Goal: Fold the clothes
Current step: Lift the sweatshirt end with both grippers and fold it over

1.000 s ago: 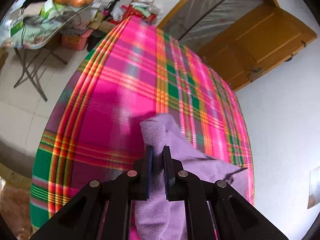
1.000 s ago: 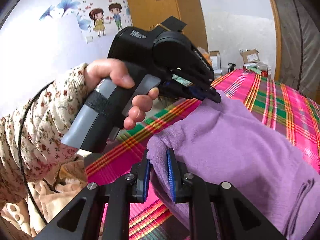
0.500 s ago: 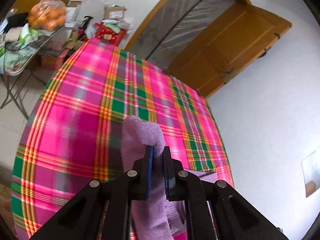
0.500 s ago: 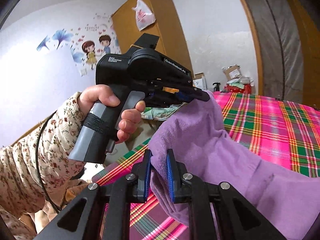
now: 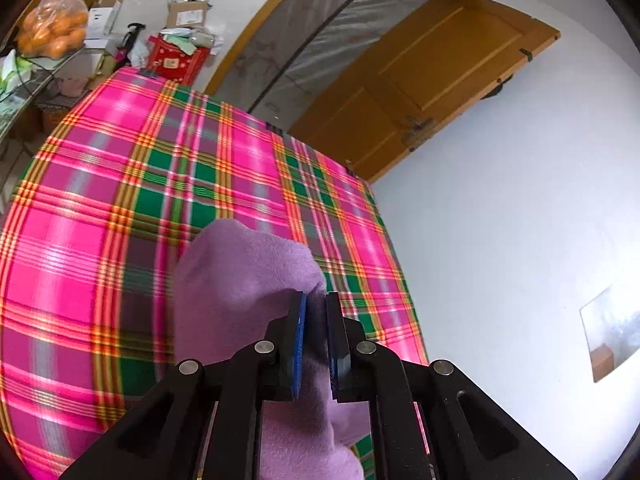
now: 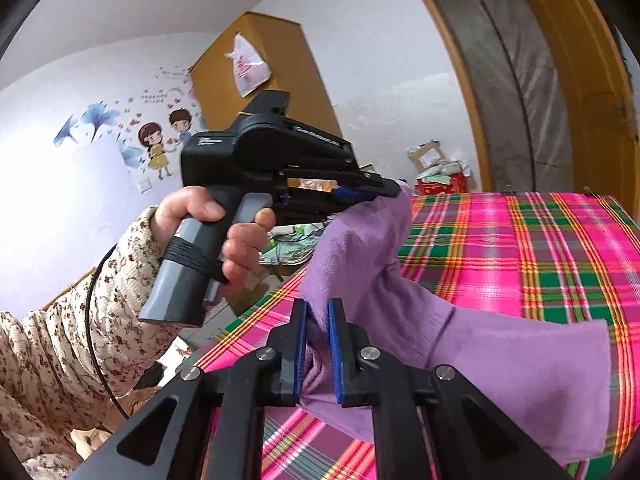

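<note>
A purple fleece garment (image 5: 240, 272) hangs lifted over the pink and green plaid bed (image 5: 100, 240). My left gripper (image 5: 316, 300) is shut on one bunched edge of it. In the right wrist view the garment (image 6: 520, 360) stretches from the left gripper (image 6: 390, 190), held by a hand (image 6: 200, 216) in a floral sleeve, down to my right gripper (image 6: 317, 308). The right jaws are closing, and their blue pads pinch a fold of the cloth. The garment's far part still lies on the bed (image 6: 540, 248).
A glass table with a bag of oranges (image 5: 56, 32) stands left of the bed. Boxes and a red box (image 5: 176, 58) sit past the bed's far end. A wooden door (image 5: 420, 80) and a white wall (image 5: 520, 240) bound the right side.
Both grippers have risen and travelled along the bed with the garment. More of the cloth hangs off the sheet. The right jaws have narrowed a little on the fold.
</note>
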The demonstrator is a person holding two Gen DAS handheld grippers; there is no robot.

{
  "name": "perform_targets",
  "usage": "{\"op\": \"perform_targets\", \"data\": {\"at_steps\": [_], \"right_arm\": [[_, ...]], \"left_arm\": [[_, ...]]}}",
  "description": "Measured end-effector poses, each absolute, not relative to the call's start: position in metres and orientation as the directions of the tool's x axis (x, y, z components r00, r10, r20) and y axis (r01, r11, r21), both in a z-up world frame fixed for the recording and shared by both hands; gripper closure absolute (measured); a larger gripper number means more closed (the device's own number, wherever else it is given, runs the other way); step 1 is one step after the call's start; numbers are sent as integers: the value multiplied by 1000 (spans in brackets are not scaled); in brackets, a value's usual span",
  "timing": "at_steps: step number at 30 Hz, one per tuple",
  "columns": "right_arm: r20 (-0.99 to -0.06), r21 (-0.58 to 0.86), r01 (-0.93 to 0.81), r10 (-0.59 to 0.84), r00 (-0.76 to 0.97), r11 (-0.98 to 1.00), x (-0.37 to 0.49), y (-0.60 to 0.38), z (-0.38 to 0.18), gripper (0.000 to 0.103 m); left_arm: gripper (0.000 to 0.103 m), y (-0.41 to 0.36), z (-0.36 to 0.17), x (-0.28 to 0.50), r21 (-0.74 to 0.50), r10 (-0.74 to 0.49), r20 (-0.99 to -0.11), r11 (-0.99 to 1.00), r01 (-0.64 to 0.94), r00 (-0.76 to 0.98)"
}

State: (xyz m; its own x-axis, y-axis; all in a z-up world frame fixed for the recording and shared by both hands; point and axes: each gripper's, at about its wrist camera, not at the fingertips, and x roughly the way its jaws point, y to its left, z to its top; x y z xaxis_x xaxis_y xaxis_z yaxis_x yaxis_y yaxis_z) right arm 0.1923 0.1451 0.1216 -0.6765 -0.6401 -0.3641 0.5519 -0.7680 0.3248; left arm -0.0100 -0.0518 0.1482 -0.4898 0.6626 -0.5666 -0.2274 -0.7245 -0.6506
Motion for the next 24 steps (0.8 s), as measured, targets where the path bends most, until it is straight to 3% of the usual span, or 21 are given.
{"op": "perform_targets", "data": {"at_steps": [2,4,7,17,20,22,24], "right_arm": [[-357,343,535,-634,-686,-772,192,156,121,94],[-344,358,521,-629,-697,-774,194,165,121,102],[-324,355,498,-604,-729,-791,197,180,123,102],[-455,432,425,-600,-658,-795,163,189,89,101],[-468,493,429,-646,-602,-757,144,183,75,90],[-474,535,426,-677,-563,-729,131,175,68,71],[-478,571,425,-705,-524,-702,119,167,61,65]], "left_arm": [[96,-41,151,-10,-644,667,-571,-725,-242,-479],[96,-29,153,-10,-640,675,-572,-722,-261,-465],[96,-11,154,-11,-635,687,-575,-717,-288,-444],[96,-28,118,-10,-644,658,-620,-738,-202,-428],[96,-47,106,-8,-648,637,-636,-747,-146,-436],[94,-59,99,-7,-658,630,-639,-745,-111,-442],[94,-69,92,-5,-665,624,-642,-742,-82,-445]]}}
